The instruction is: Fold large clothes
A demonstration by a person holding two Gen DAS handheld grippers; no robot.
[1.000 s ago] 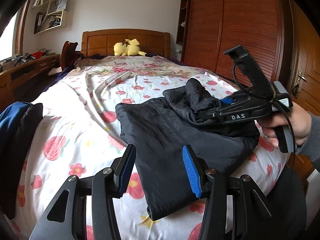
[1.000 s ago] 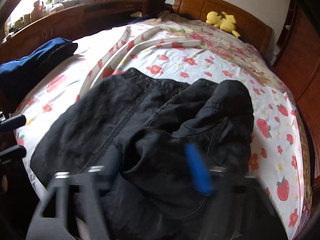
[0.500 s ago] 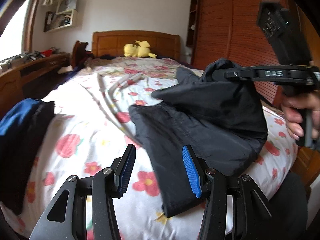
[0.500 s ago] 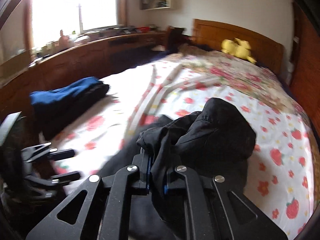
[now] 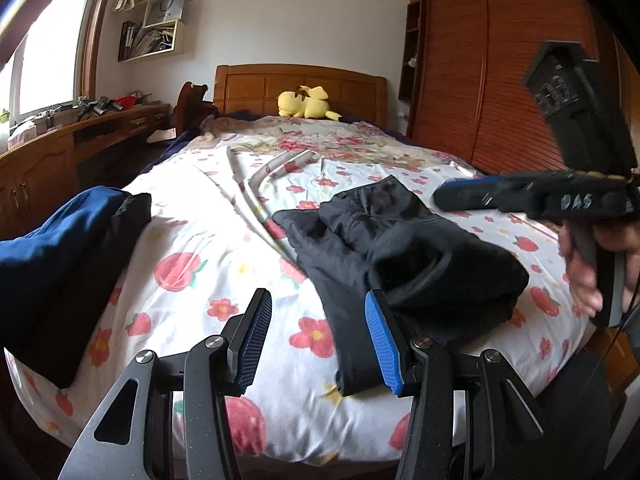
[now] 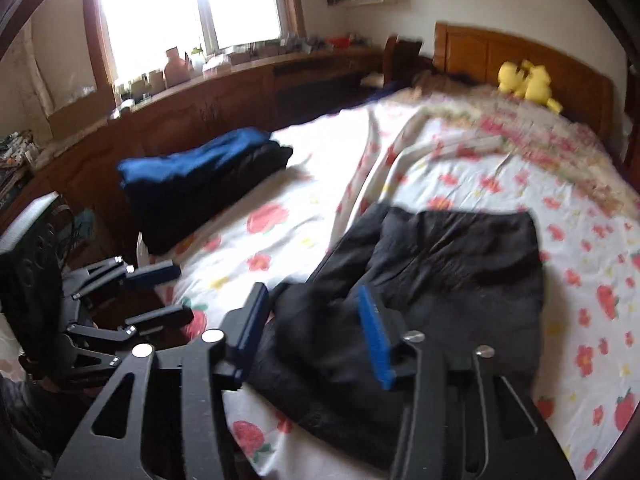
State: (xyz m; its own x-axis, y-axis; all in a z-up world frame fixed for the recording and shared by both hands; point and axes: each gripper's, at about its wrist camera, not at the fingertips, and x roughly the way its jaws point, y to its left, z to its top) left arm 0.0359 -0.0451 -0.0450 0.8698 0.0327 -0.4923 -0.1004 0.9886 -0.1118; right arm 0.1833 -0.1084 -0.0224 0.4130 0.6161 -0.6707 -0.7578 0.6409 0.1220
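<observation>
A: Black jacket — where?
B: Flat on flowered bedspread, near foot edge of bed, part folded, one layer lapped over the rest. Seen also from R cam.

A: Left gripper?
B: Jaws apart, nothing btwn pads. Hovers over bedspread just beside jacket's near edge; not touching cloth.

A: Right gripper?
B: Jaws opening, pads clear of fabric, nothing pinched. Poised above jacket's near corner. From L cam, seen at right side, gripped by a hand, above jacket, apart from it.

A: Other items?
B: Stack of blue and dark clothes on bed's far side, well apart from jacket. Yellow plush toy at wooden headboard. Wardrobe beyond bed. Cluttered counter under window. Blurred in R cam; no finer detail readable.
</observation>
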